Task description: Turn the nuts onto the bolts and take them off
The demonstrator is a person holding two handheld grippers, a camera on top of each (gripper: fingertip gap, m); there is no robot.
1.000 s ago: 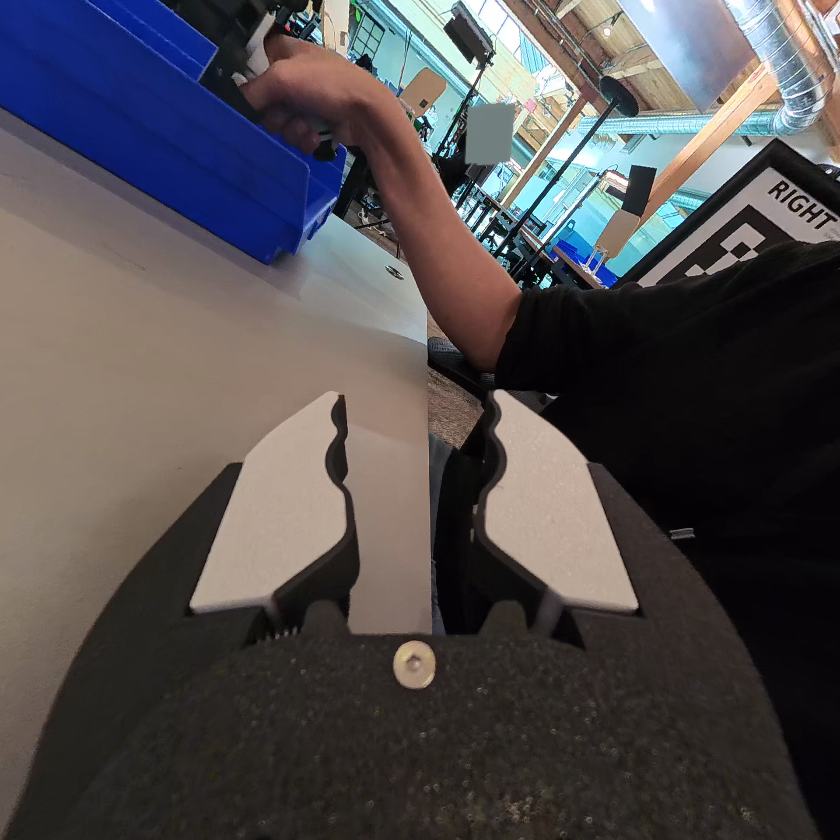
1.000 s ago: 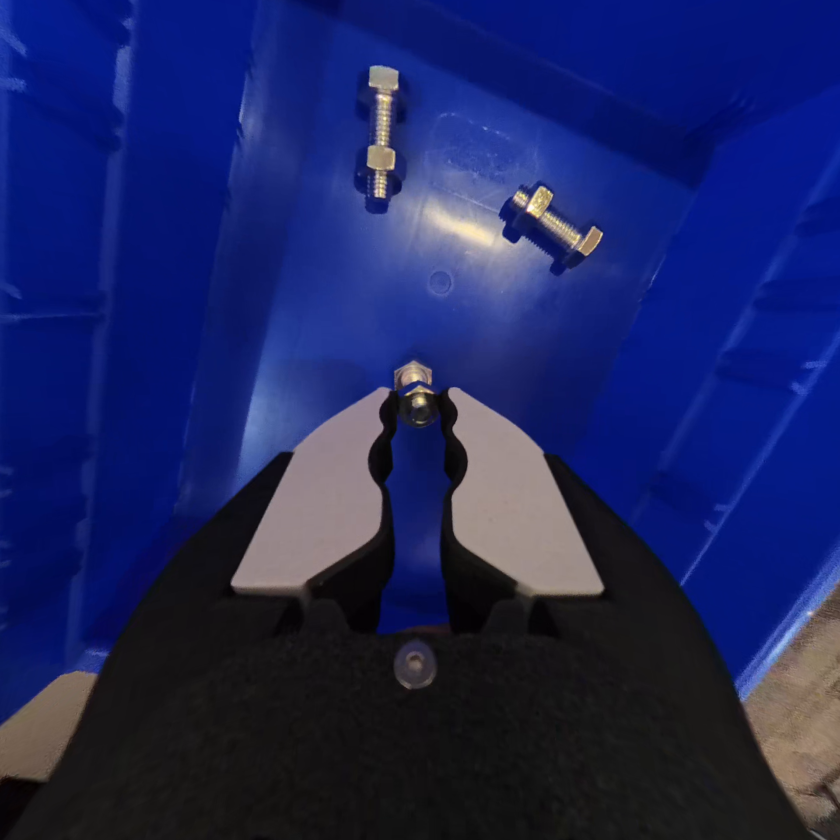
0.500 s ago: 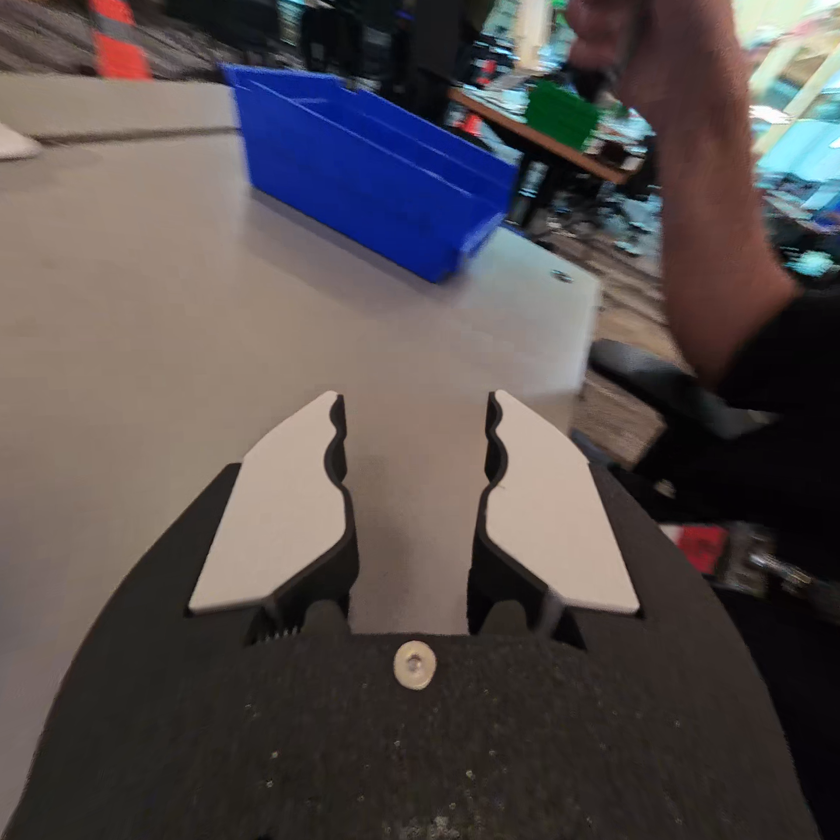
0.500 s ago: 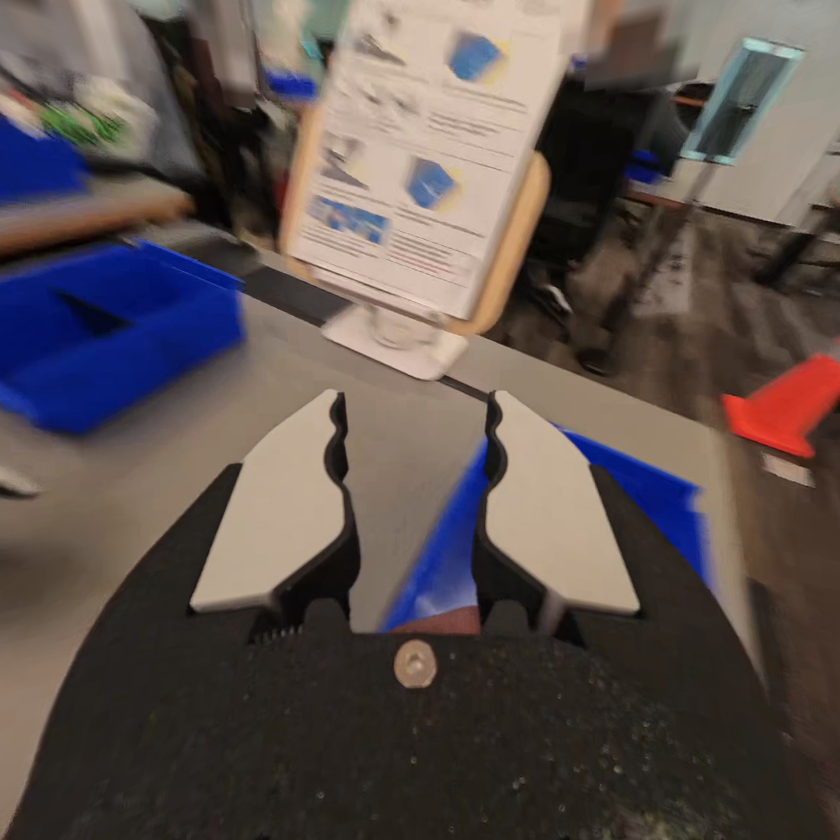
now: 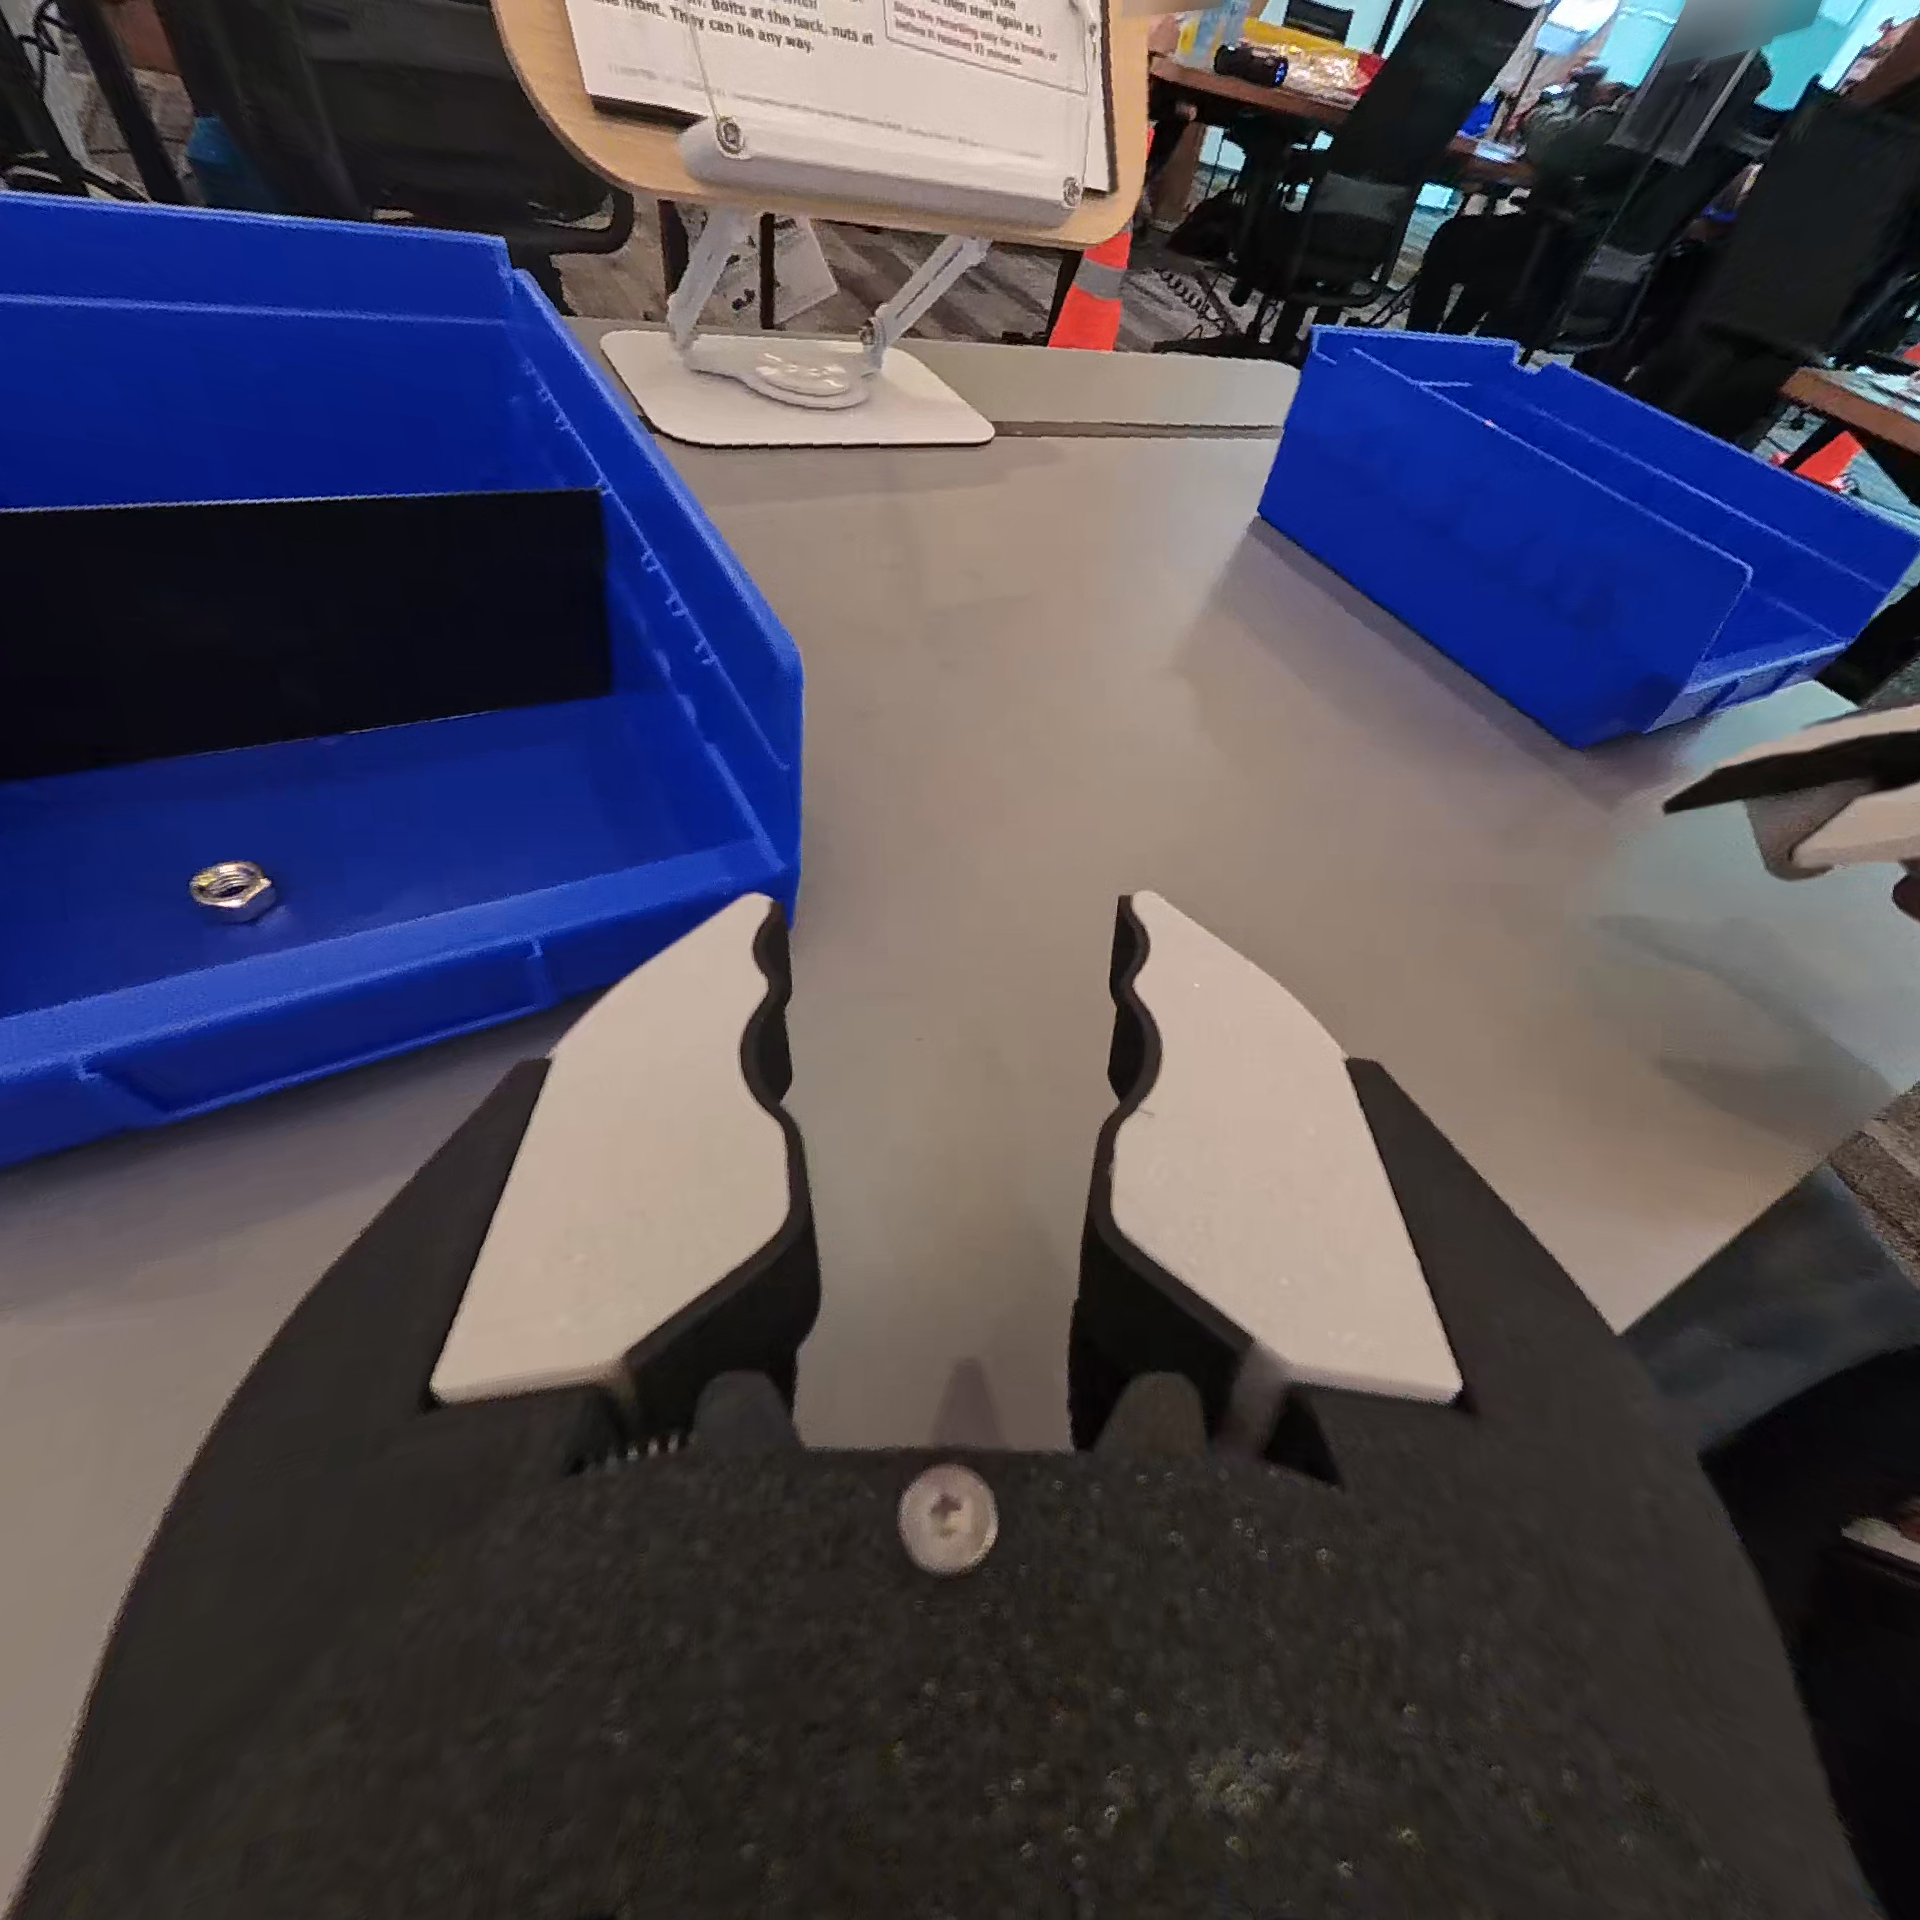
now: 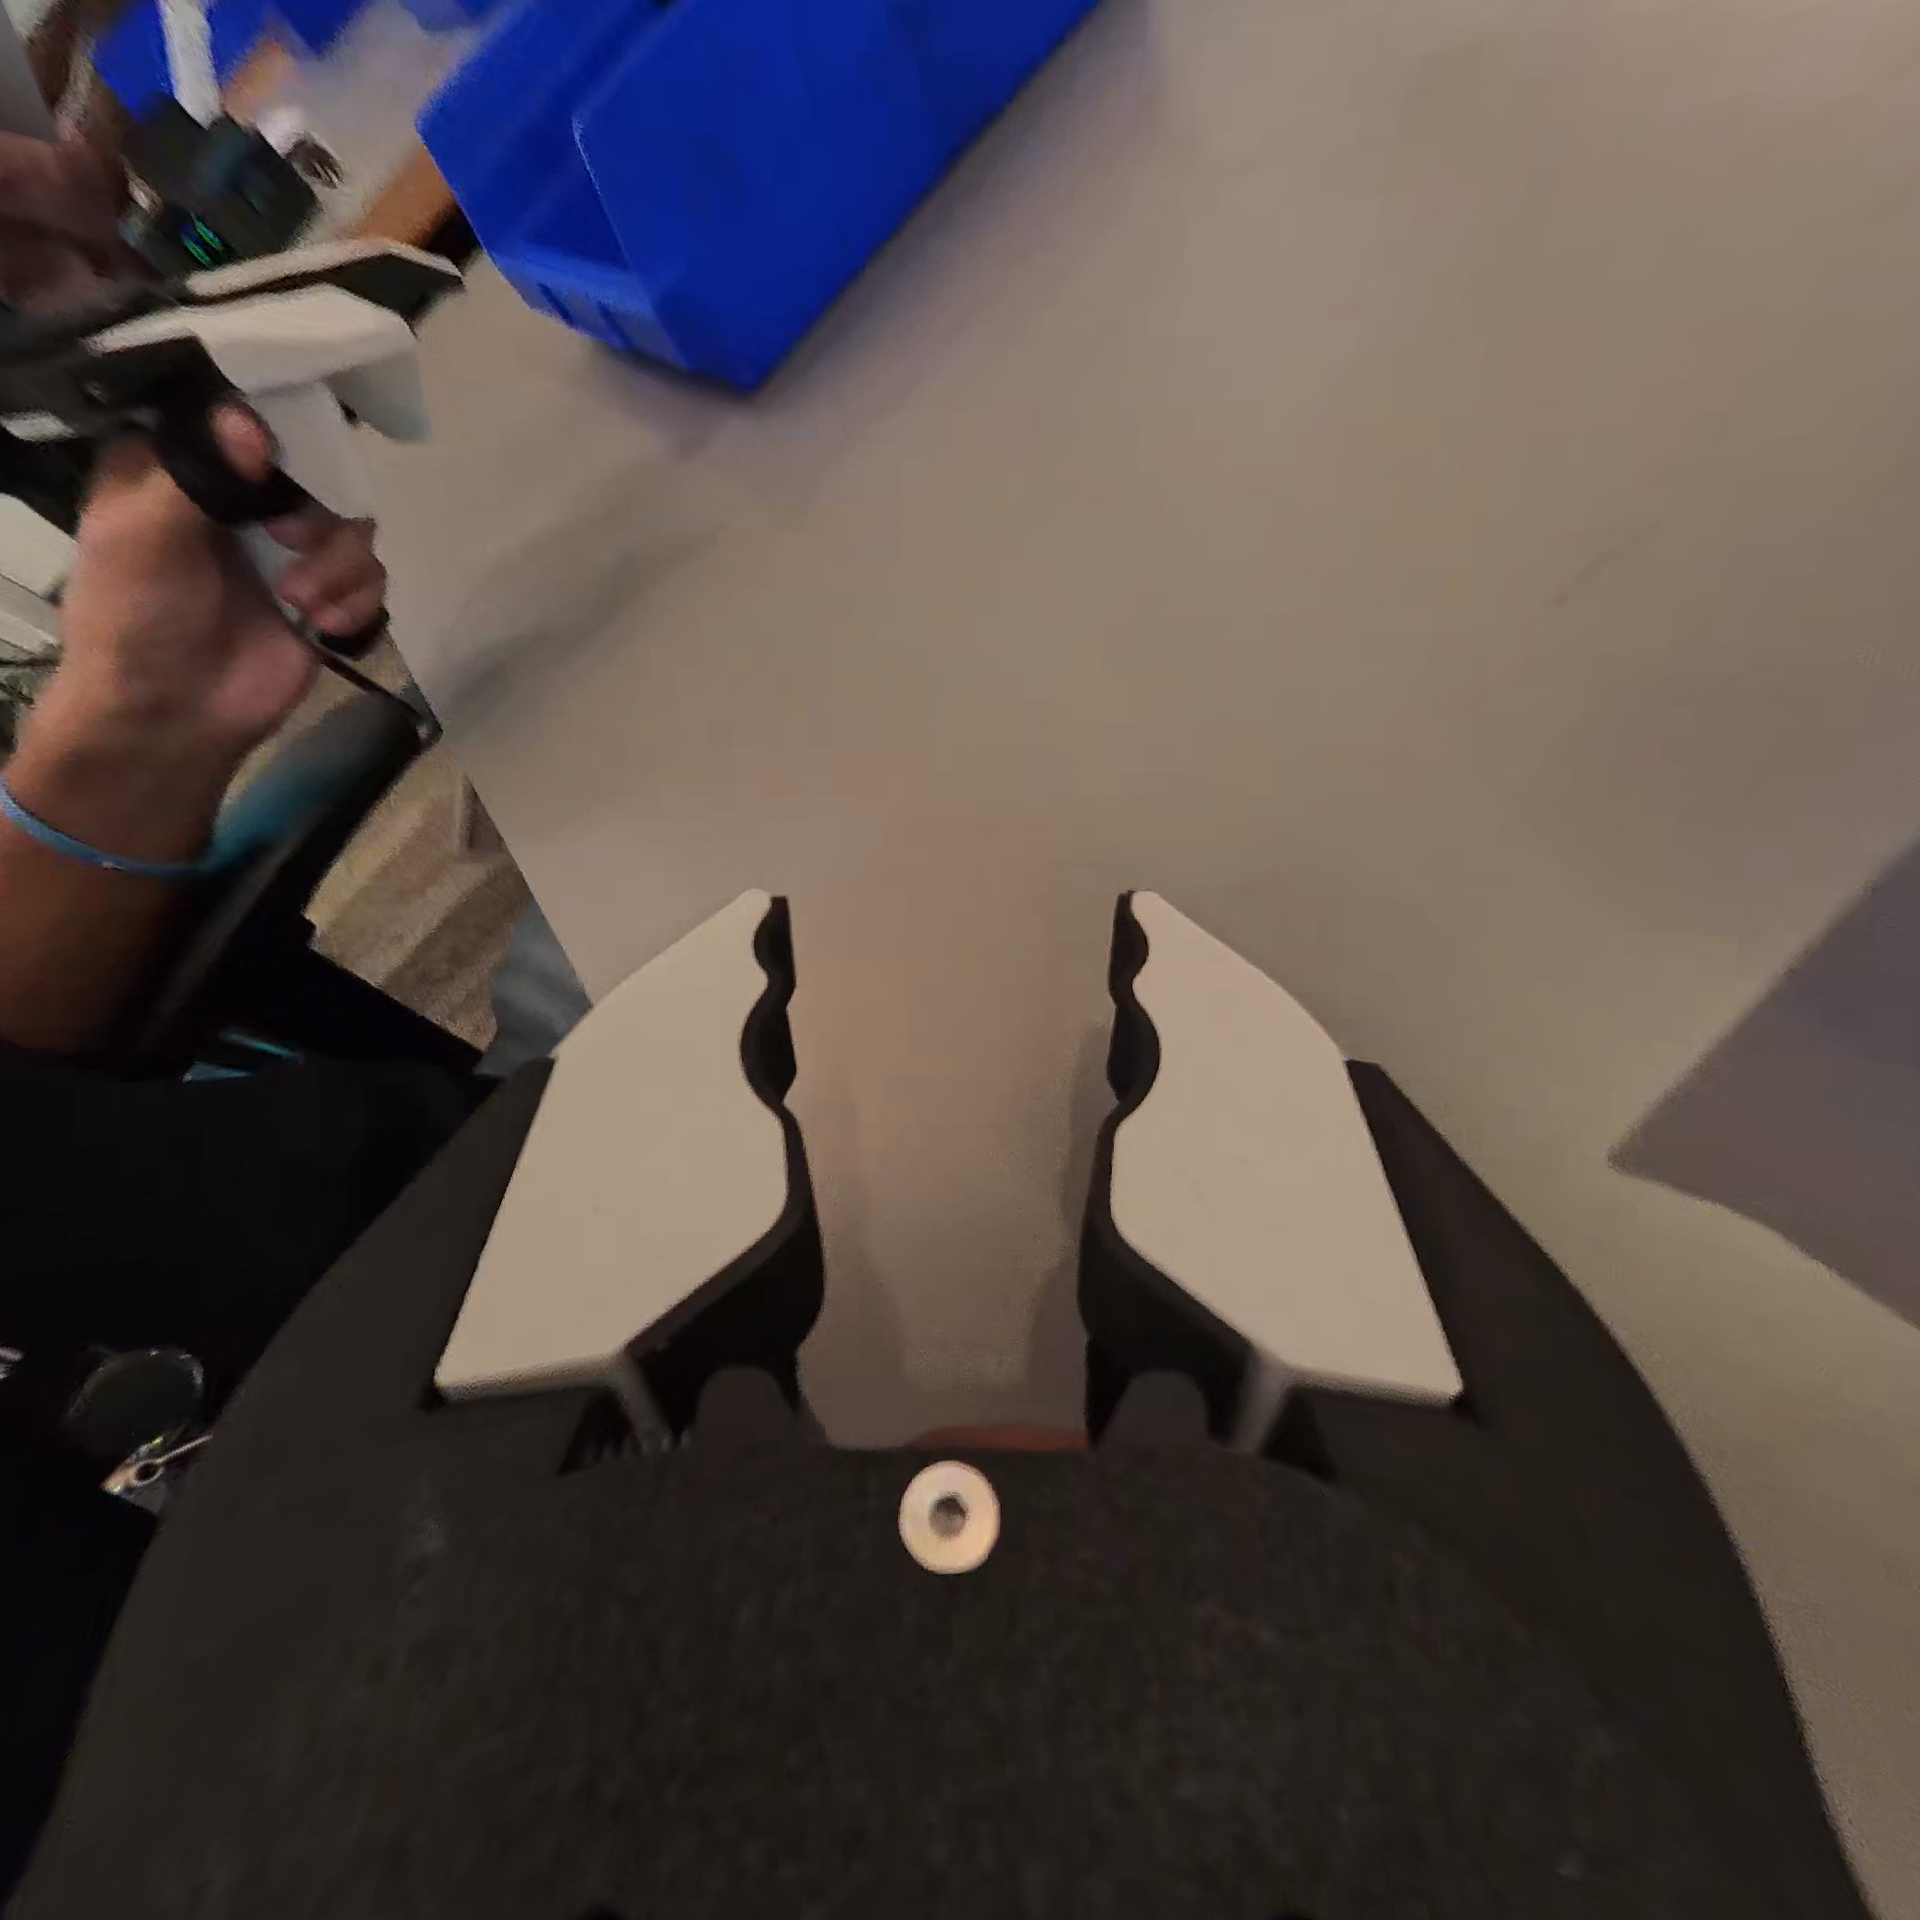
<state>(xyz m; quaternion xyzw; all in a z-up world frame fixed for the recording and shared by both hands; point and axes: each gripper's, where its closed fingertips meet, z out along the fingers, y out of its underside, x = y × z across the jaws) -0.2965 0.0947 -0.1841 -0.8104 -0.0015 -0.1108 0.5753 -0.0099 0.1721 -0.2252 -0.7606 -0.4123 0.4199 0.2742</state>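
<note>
The grey counter (image 5: pixel 997 665) lies bare through its middle, and its near edge drops away at the lower right toward the floor. The left gripper (image 5: pixel 948 914) hangs over that bare stretch with its jaws spread and nothing between them. A single nut (image 5: pixel 231 891) sits in the front compartment of the left blue bin (image 5: pixel 665 665), this side of the bin's black divider (image 5: pixel 301 613), off to the gripper's left beyond the bin's low front lip. A second blue bin (image 5: pixel 1538 582) stands well apart on the far right, and a document stand (image 5: pixel 800 384) sits behind, between the two bins. The right gripper (image 6: pixel 948 914) hangs spread and empty over plain counter near the edge; its tip shows at the right of the left wrist view.
</note>
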